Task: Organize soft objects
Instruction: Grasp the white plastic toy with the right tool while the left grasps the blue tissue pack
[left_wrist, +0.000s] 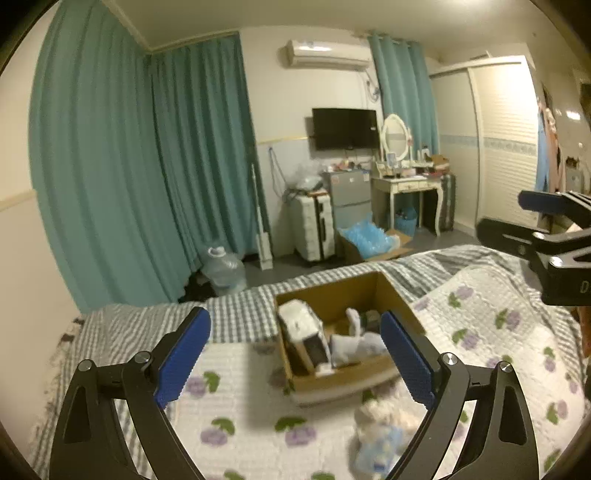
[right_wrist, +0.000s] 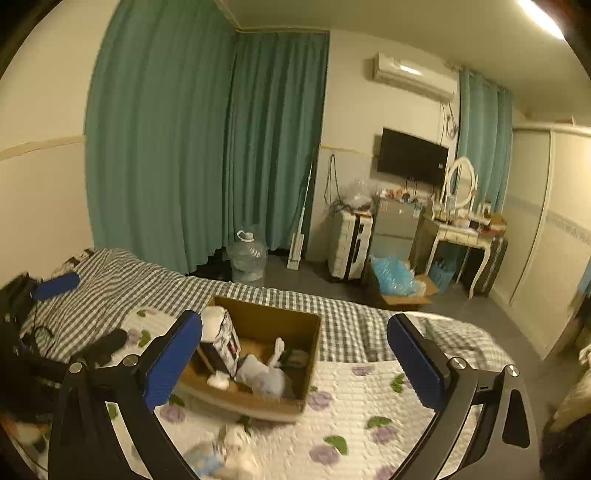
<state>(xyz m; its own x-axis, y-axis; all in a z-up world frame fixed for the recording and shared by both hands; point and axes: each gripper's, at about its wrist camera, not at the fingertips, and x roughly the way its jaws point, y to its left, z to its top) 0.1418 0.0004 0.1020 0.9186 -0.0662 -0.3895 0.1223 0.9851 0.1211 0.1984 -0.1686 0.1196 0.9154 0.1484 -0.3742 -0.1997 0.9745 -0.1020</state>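
A cardboard box (left_wrist: 373, 373) sits on the flowered quilt (left_wrist: 236, 406) on the bed. Inside it lie a white and black soft item (left_wrist: 303, 332) and a pale plush toy (left_wrist: 354, 339). A white and blue plush toy (left_wrist: 384, 432) lies on the quilt in front of the box. My left gripper (left_wrist: 295, 358) is open and empty above the quilt, near the box. My right gripper (right_wrist: 295, 362) is open and empty, above the box (right_wrist: 258, 402). The loose plush (right_wrist: 221, 454) shows at the bottom of the right wrist view. The right gripper also shows at the left wrist view's right edge (left_wrist: 535, 221).
A grey checked sheet (right_wrist: 147, 280) covers the far part of the bed. Beyond it stand teal curtains (left_wrist: 147, 166), a water jug (left_wrist: 225, 269), a white suitcase (left_wrist: 314, 229), a small fridge (left_wrist: 351, 195), a dressing table (left_wrist: 406, 184) and a floor box of blue plastic (left_wrist: 373, 240).
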